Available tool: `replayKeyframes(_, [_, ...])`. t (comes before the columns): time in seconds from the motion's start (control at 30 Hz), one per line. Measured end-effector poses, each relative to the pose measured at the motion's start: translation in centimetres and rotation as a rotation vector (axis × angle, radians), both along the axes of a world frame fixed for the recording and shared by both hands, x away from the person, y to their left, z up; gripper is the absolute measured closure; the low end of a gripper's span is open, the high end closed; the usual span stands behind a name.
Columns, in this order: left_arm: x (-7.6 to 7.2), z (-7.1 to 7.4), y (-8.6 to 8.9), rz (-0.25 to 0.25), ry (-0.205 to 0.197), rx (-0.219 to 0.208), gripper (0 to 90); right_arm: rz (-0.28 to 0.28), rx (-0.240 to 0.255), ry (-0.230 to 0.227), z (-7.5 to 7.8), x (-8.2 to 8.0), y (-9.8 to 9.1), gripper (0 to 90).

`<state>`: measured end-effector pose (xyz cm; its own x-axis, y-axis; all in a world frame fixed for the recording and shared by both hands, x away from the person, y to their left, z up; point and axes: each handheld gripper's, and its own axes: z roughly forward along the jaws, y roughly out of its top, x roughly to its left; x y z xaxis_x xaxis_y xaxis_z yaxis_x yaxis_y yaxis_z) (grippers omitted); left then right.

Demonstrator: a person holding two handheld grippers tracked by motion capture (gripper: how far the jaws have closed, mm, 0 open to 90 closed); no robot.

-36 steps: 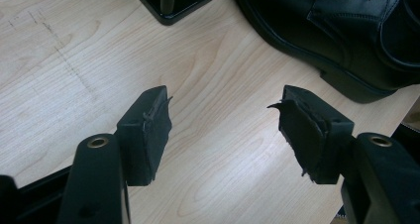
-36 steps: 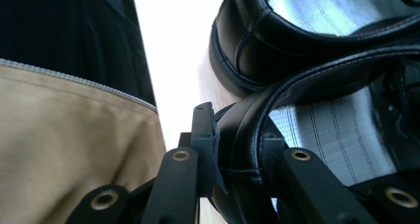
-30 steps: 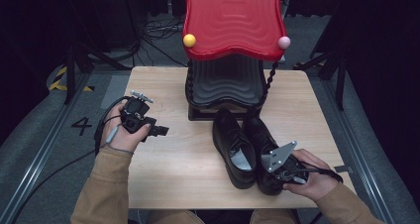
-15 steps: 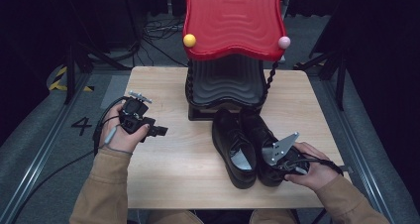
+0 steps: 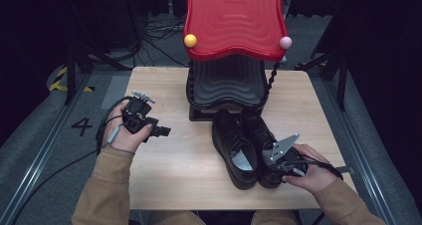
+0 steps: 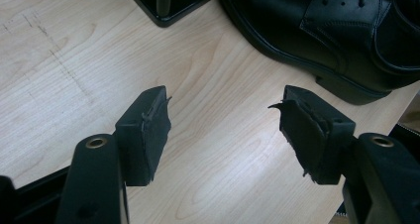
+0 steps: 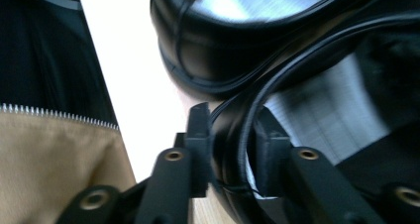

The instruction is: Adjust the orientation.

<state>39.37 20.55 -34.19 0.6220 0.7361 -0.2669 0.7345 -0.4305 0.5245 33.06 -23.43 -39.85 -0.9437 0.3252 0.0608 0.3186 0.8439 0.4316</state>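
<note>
Through the left gripper view I see my left gripper [image 6: 225, 130] hanging over bare wood of the desk [image 6: 64, 50], its jaws standing apart with nothing between them; the pads [image 6: 148, 130] look frayed at their edges. A black leather shoe [image 6: 322, 30] lies at the upper right, laces showing, its heel just beyond the right pad. A black stand base [image 6: 166, 8] sits at the top edge.

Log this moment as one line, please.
right tongs: jaws just opening, astride heel rim of right shoe | left tongs: open over table | left shoe: beside it | shoe rack: behind
</note>
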Motion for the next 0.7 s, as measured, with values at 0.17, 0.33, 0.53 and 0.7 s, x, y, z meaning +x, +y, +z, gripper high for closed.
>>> replayKeyframes(0.17, [0.2, 0.2, 0.0, -0.007, -0.008, -0.003, 36.9, -0.097, 0.02, 0.017, 1.8, 0.3, -0.4, 65.1])
replayKeyframes(0.33, [0.2, 0.4, -0.1, -0.008, -0.008, -0.008, 36.7, -0.176, 0.033, 0.035, 2.8, 0.8, 0.1, 62.9])
replayKeyframes(0.53, [0.4, 0.5, -0.1, -0.008, -0.01, -0.014, 36.7, -0.338, 0.063, 0.068, 3.4, 1.9, 1.3, 57.0])
replayKeyframes(0.7, [0.2, 0.5, 0.0, -0.005, -0.011, -0.007, 36.7, -0.437, 0.074, 0.114, 3.1, 2.6, 2.2, 52.7])
